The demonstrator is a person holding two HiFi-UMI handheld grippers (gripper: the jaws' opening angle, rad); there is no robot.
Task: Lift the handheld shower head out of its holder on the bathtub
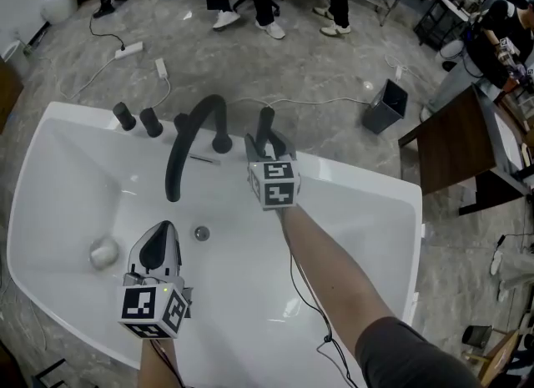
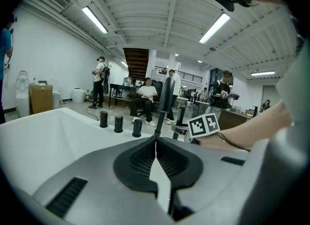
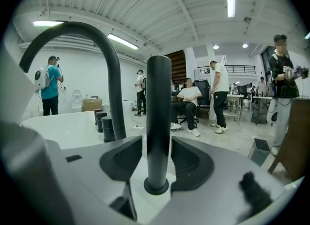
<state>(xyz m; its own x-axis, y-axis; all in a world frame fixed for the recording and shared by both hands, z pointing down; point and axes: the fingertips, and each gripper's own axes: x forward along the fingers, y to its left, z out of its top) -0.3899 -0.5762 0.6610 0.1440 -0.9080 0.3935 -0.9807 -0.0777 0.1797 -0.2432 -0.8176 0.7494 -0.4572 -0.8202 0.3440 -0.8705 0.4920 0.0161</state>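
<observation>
The handheld shower head [image 1: 265, 119] is a slim black wand that stands upright in its holder [image 3: 156, 186] on the white bathtub's [image 1: 367, 179] far rim. My right gripper [image 1: 267, 141] reaches over the tub to it. In the right gripper view, the shower head [image 3: 159, 103] rises between the two pads, and the right gripper [image 3: 156, 158] is shut on it low on the stem. My left gripper [image 1: 160, 236] hangs over the tub's near side. In its own view the left gripper [image 2: 156, 144] is shut with nothing in it.
A black arched faucet [image 1: 188, 140] stands just left of the wand, with black knobs [image 1: 138, 118] further left along the rim. A drain [image 1: 201, 233] and a pale round object [image 1: 103, 253] lie in the tub. A grey bin [image 1: 385, 104], a brown table [image 1: 455, 148] and people stand beyond.
</observation>
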